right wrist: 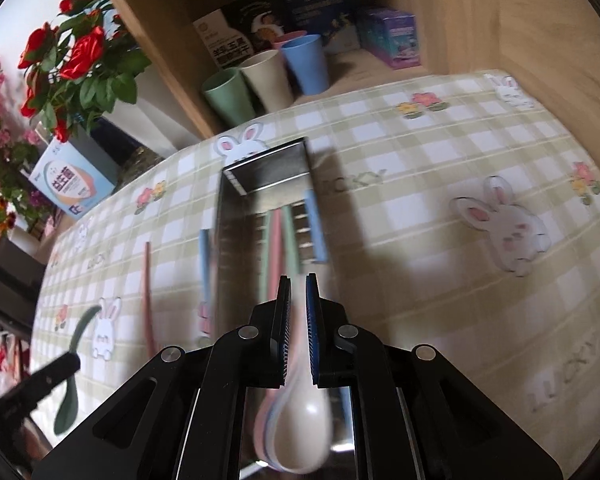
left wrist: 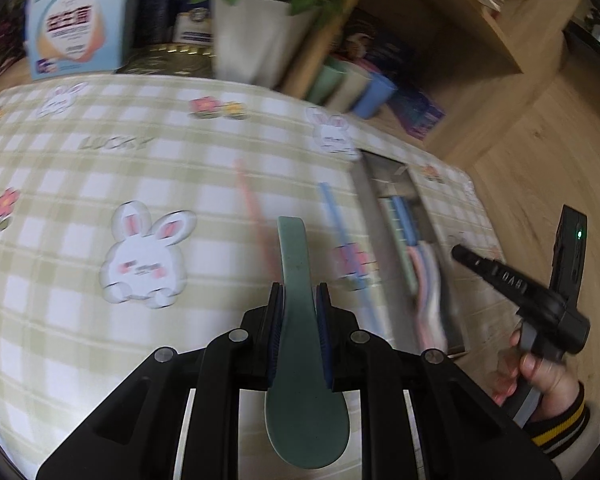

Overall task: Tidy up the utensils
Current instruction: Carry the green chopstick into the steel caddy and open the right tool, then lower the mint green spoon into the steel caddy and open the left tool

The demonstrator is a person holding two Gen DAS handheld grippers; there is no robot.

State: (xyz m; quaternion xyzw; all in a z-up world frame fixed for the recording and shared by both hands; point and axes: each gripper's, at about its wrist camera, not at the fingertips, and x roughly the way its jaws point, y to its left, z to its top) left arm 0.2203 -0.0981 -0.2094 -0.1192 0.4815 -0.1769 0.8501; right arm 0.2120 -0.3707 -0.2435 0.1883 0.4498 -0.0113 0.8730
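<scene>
The left gripper (left wrist: 299, 296) is clamped on a matte green spoon (left wrist: 300, 360), its blue ribbed pads pressing the handle on both sides, the broad rounded bowl nearest the camera. The right gripper (right wrist: 298, 292) is nearly closed with a narrow gap between its pads and nothing pinched; a cream spoon (right wrist: 306, 428) lies below it on stacked pastel spoons inside a shiny metal tray (right wrist: 228, 216), a long rectangular box also holding pink, green and blue handles. A pink chopstick (right wrist: 148, 300) and a blue chopstick (right wrist: 205, 264) lie apart on the cloth beside the tray. The table wears a green-and-white checked tablecloth (right wrist: 440, 160) printed with rabbits and flowers. Behind it stand smooth pastel cups (right wrist: 268, 76), boxes in a wooden shelf (right wrist: 460, 8) and red artificial roses (right wrist: 80, 56).
</scene>
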